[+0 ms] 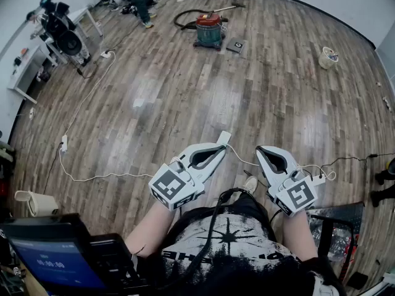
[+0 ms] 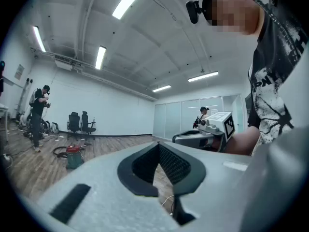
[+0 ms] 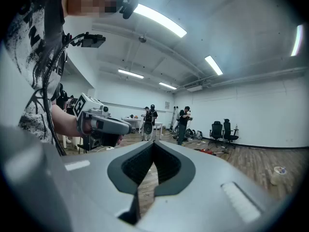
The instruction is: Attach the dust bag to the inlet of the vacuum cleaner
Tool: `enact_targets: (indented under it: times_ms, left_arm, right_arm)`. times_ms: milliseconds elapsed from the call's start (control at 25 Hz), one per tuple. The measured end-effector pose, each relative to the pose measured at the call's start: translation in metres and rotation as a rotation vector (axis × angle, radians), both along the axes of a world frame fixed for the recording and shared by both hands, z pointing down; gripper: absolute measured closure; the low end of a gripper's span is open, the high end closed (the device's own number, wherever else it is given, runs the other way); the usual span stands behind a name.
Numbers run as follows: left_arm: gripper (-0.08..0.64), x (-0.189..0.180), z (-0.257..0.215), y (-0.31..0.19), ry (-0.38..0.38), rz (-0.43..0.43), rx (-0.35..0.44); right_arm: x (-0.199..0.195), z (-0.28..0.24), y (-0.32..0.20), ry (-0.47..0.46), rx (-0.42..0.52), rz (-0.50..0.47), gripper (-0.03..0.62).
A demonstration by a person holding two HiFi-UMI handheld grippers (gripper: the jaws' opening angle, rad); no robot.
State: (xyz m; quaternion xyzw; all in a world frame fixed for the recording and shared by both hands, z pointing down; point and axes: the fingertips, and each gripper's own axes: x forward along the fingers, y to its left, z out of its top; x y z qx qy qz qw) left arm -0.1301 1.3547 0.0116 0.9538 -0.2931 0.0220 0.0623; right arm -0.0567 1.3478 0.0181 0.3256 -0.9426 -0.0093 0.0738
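White plastic left gripper (image 1: pixel 223 138) and right gripper (image 1: pixel 261 150), both clenched empty. Red-lidded green drum vacuum cleaner (image 1: pixel 208 29) stands well ahead of them, slightly nearer the left; dust bag not discernible.

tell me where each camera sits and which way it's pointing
Head view: on the person's head, facing steeply down at the wood floor; shows left claw, right claw and shirt.
Left gripper view: on the left claw, facing level along its shut jaws across the room; shirt at the right edge.
Right gripper view: on the right claw, facing along its shut jaws toward people standing far off; shirt at the left edge.
Shared: head and left gripper views both catch the vacuum cleaner; each gripper view shows the other claw.
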Motion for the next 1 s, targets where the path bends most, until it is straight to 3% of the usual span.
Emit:
enact_targets:
  times_ms: [280,480,1000]
  left_arm:
    - [0.561,0.007,-0.001,0.002,0.001,0.012,0.010]
    - [0.561,0.007,-0.001,0.004,-0.003,0.021,0.018]
    - [0.561,0.005,0.000,0.004,0.013,0.034,0.005]
  right_arm:
    - [0.004,0.000,0.003,0.003,0.013,-0.002,0.589]
    - [0.008,-0.004,0.002,-0.073,-0.012,0.012,0.588]
    - [0.014,-0.008,0.003,-0.093,-0.008,0.054,0.588]
